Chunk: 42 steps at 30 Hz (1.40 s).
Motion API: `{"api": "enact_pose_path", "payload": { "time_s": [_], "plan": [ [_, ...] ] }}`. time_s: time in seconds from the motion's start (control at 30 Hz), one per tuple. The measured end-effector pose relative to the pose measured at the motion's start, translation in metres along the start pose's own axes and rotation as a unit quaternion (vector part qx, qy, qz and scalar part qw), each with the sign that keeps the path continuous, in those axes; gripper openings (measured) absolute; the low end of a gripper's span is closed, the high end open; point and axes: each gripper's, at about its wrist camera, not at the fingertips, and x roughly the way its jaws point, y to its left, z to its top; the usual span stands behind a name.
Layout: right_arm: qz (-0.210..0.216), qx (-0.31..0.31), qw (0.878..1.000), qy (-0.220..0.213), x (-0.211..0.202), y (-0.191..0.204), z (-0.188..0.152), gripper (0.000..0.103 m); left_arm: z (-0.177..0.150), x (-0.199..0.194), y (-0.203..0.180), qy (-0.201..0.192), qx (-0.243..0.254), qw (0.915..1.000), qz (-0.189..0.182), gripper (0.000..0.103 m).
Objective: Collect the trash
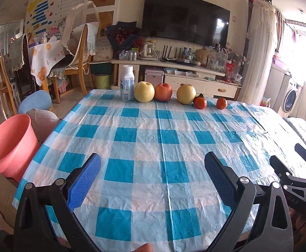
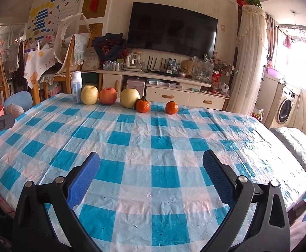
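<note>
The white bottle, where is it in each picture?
Left wrist view: the white bottle stands at the table's far edge, left of centre, at the left end of the fruit row.
Right wrist view: the white bottle stands far left.
Shared landmark: the yellow apple right beside it.

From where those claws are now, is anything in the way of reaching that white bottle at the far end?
Nothing visible does. Bare checked tablecloth lies between the open left claw and the bottle. The fruit stands to the bottle's right, with a yellow apple close beside it. The pink bin sits off the table's left edge.
</note>
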Motion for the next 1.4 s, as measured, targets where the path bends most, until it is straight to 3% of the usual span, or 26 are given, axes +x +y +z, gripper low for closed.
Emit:
{"api": "enact_pose_path", "payload": {
  "time_s": [0.33, 0.83, 1.2, 1.4],
  "plan": [
    [-0.009, 0.012, 0.999, -0.034, -0.018, -0.006, 0.001, 0.099, 0.002, -0.015, -0.013, -0.005, 0.023, 0.9997, -0.002, 0.098],
    [0.008, 0.017, 0.999, -0.029, -0.005, 0.000, -0.001, 0.099, 0.004, -0.013, -0.012, -0.005, 0.023, 0.9997, 0.001, 0.098],
    [0.036, 0.028, 0.999, -0.007, 0.014, 0.002, 0.002, 0.099, 0.004, 0.022, -0.014, 0.012, 0.037, 0.9992, 0.006, 0.098],
    [0.066, 0.037, 0.997, 0.021, 0.036, 0.003, 0.008, 0.099, 0.013, 0.063, -0.013, 0.057, 0.037, 0.9977, 0.004, 0.098]
  ]
}}
